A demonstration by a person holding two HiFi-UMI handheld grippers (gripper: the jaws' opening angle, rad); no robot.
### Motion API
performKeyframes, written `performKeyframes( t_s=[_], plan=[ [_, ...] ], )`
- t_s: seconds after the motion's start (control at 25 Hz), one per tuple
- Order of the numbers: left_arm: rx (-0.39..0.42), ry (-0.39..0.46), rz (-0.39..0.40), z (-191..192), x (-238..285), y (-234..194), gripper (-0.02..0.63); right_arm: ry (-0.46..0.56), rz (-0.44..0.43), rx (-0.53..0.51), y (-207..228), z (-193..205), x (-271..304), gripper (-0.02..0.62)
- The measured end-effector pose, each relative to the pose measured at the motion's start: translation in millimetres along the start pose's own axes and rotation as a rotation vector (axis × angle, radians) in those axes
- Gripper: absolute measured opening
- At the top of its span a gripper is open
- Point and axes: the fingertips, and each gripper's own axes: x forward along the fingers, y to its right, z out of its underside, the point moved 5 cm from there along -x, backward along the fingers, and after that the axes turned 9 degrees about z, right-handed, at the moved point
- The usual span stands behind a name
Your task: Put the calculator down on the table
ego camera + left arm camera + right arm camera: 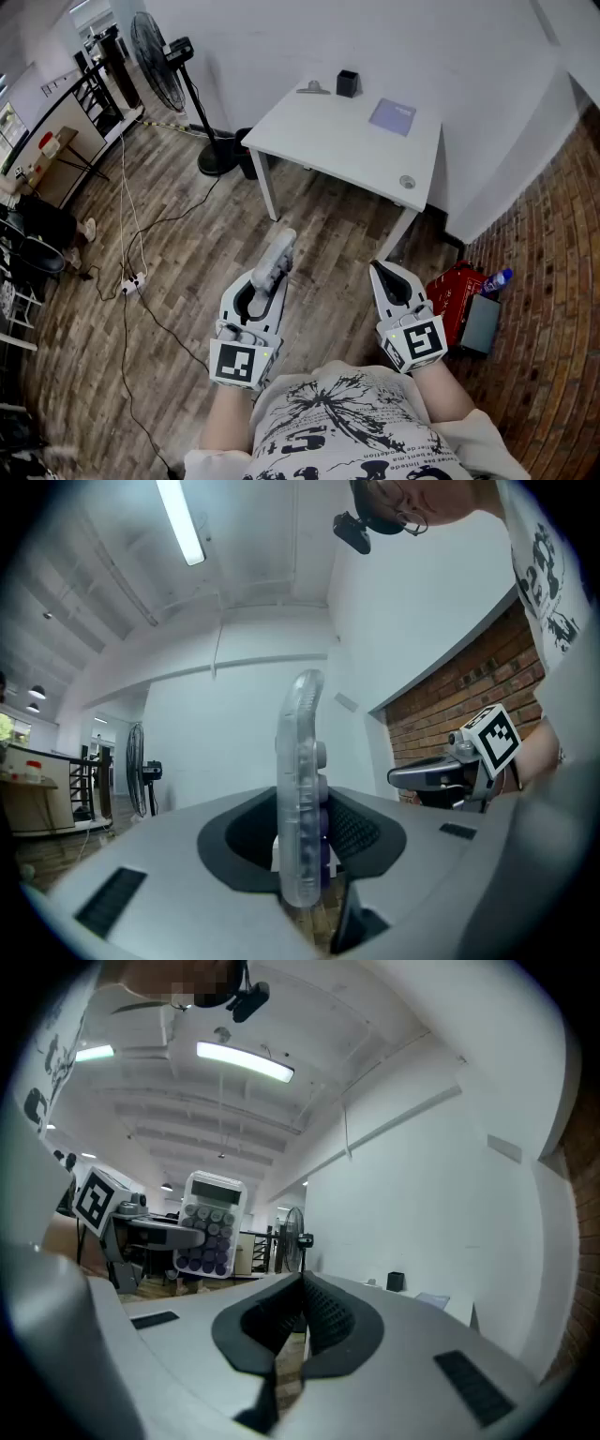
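Translucent-cased calculator (302,789) stands clamped edge-on between the pads of the left gripper (262,286), held in the air above the wood floor (187,262). Its keypad face shows only in the right gripper view, at 9 o'clock. Right gripper (382,272) clenched, empty. White table (328,141) stands well apart at 12 o'clock.

A fan (155,49) stands left of the table (319,141); a notebook (394,116) lies on it.
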Motion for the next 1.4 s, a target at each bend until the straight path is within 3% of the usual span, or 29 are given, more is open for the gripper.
performKeyframes(
  t_s=[0.36,0.64,0.84,1.08,1.4],
  plan=[
    [-0.02,0.012,0.003,4,-4,-11,0.141,-0.005,-0.002,0.001,-8,0,8,0.012],
    [-0.051,0.007,0.016,19,0,-17,0.141,-0.049,0.082,0.021,0,10,17,0.014],
    [-0.071,-0.003,0.016,30,19,-28,0.141,-0.087,0.078,0.04,14,25,39,0.014],
    [-0.064,-0.036,-0.025,39,71,-60,0.141,-0.1,0.039,0.06,48,41,106,0.014],
    [-0.02,-0.051,-0.102,24,187,-140,0.141,-0.068,-0.073,0.091,114,29,258,0.014]
  ],
)
